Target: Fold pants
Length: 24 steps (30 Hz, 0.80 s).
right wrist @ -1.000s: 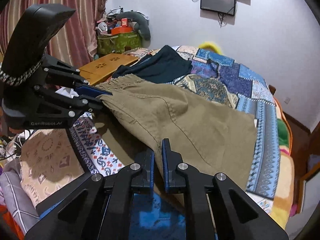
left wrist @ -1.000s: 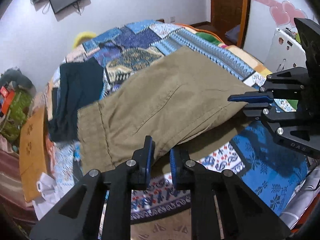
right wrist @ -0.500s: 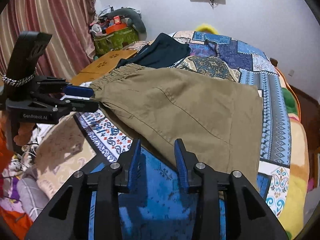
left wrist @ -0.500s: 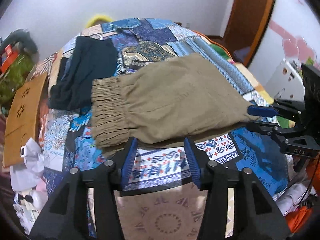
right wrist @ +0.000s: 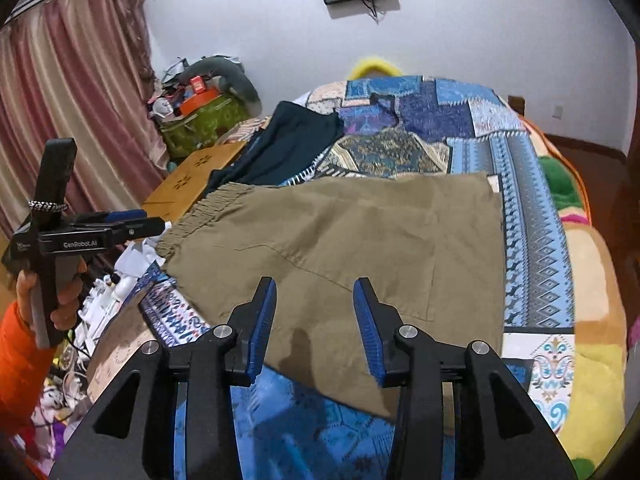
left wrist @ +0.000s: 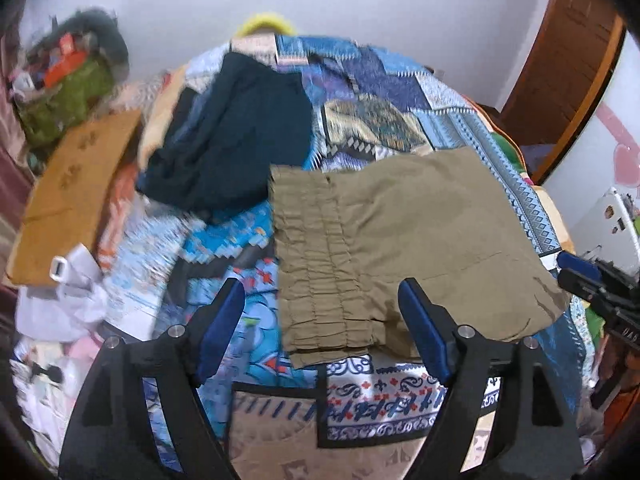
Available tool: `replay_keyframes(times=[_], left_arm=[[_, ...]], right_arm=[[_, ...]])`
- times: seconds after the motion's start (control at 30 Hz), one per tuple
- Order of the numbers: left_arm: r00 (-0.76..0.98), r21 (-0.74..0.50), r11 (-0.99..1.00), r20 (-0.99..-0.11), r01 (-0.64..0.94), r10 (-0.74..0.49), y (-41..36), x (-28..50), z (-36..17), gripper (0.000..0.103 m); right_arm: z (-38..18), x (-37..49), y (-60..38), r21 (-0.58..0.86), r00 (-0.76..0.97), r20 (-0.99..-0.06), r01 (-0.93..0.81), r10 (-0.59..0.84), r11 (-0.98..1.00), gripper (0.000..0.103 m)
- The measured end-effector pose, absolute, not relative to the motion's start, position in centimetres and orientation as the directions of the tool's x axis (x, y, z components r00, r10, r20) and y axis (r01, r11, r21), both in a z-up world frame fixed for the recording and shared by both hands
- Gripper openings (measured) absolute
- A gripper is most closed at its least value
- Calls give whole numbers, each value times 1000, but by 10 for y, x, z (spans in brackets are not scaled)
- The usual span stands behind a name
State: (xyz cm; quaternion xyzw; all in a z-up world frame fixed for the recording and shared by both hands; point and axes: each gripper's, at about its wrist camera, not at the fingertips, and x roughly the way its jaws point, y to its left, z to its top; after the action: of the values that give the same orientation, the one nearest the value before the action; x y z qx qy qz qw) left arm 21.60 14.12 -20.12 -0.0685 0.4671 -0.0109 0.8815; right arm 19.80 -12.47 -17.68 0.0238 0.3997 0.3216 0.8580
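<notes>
On the patchwork bedspread (right wrist: 532, 216) we see the khaki pants (right wrist: 360, 248) lying flat and folded over, their gathered elastic waistband (left wrist: 320, 264) toward nine o'clock in the right wrist view and near the centre of the left wrist view. Our left gripper (left wrist: 320, 328) has its blue-padded fingers (left wrist: 222, 328) spread wide apart with nothing between them, hanging over the waistband end of the pants. Our right gripper (right wrist: 314, 320) is likewise parted and holds nothing, poised above the near edge of the cloth at six o'clock. At nine o'clock in the right wrist view we see the left gripper from the side, just beside the waistband; from there we cannot be sure whether it touches the cloth. A dark garment (left wrist: 236, 136) lies at eleven o'clock from the pants, its edge close to the waistband. A wooden board (right wrist: 192, 176) sits beyond the bed edge at ten o'clock, and the left view is somewhat blurred.
</notes>
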Motion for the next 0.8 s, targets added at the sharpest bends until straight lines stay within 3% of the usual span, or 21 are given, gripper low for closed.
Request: replay_keyframes(times=[0.07, 0.23, 0.43, 0.47, 0.5, 0.53, 0.8], left_arm=[[541, -208, 978, -825, -21, -163, 141, 219, -211, 72], [542, -209, 977, -825, -36, -157, 140, 215, -220, 54], [590, -175, 984, -797, -21, -129, 140, 200, -203, 50], [588, -159, 987, -801, -25, -114, 140, 199, -203, 45], [586, -122, 991, -807, -45, -73, 140, 199, -204, 18], [574, -62, 995, -819, -82, -4, 142, 198, -208, 13], [497, -142, 980, -866, -140, -54, 174, 182, -238, 13]], right_arm=[[-186, 201, -122, 305, 456, -687, -526, 566, 794, 37], [-216, 201, -118, 315, 403, -735, -508, 545, 802, 36], [-216, 196, -134, 299, 412, -745, -495, 524, 815, 36], [-218, 195, -137, 291, 415, -750, -493, 516, 820, 36], [-218, 194, -140, 281, 418, -755, -489, 504, 826, 36], [-219, 192, -145, 270, 422, -761, -485, 493, 832, 36], [-231, 183, -188, 205, 444, -804, -417, 396, 885, 35]])
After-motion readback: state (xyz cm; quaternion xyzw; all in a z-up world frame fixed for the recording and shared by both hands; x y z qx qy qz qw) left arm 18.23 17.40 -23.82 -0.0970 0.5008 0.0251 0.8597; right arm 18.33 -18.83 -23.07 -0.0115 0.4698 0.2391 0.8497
